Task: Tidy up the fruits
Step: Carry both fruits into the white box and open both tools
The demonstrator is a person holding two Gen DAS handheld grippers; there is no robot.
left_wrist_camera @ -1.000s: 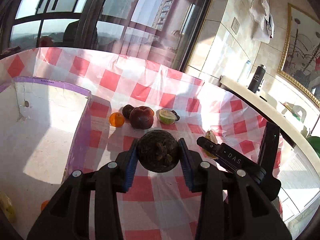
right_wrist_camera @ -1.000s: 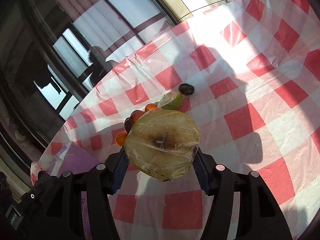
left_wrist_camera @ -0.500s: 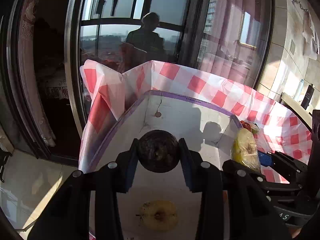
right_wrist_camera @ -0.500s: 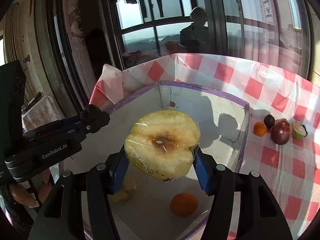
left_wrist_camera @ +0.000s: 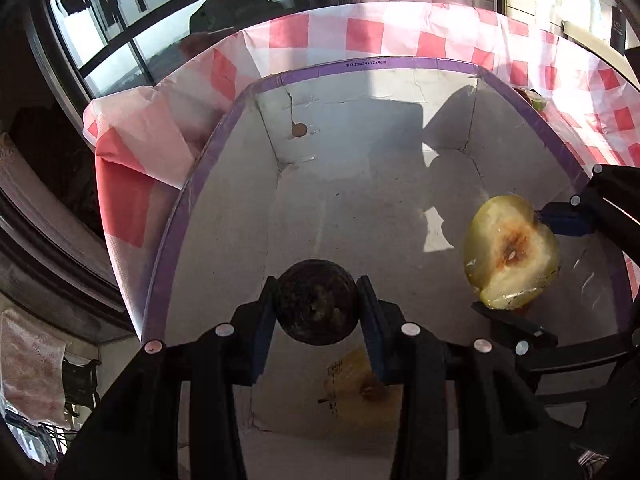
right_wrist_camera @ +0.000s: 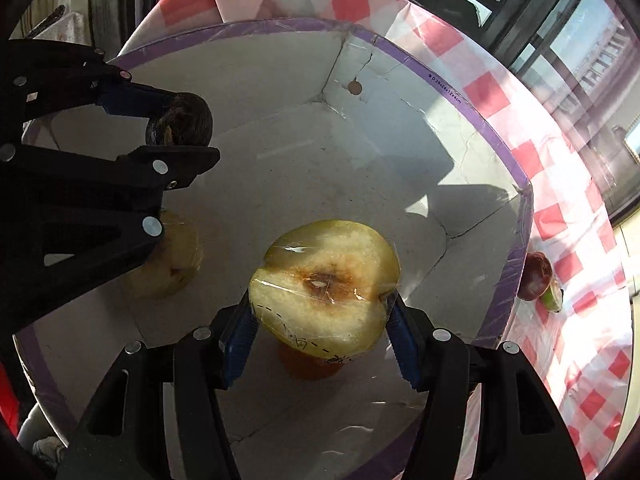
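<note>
My left gripper (left_wrist_camera: pixel 318 308) is shut on a dark round mangosteen (left_wrist_camera: pixel 318 306), held above the inside of the white box with a purple rim (left_wrist_camera: pixel 400 63). My right gripper (right_wrist_camera: pixel 324 330) is shut on a plastic-wrapped half apple (right_wrist_camera: pixel 324 286), cut face up, also over the box (right_wrist_camera: pixel 480 120). The left gripper with the mangosteen (right_wrist_camera: pixel 180 120) shows in the right wrist view; the apple half (left_wrist_camera: pixel 512 252) shows in the left wrist view. Another wrapped apple half (left_wrist_camera: pixel 360 388) and an orange fruit (right_wrist_camera: pixel 308 364) lie on the box floor.
The box stands on a red-and-white checked tablecloth (right_wrist_camera: pixel 572 264). A dark red fruit (right_wrist_camera: pixel 536 276) and a green fruit piece (right_wrist_camera: pixel 554 300) lie on the cloth outside the box's right wall. Windows (left_wrist_camera: pixel 120 40) lie beyond the table edge.
Both grippers have moved further over the box and tilted down into it, still holding their fruits. The apple half now hangs close to the right of the mangosteen.
</note>
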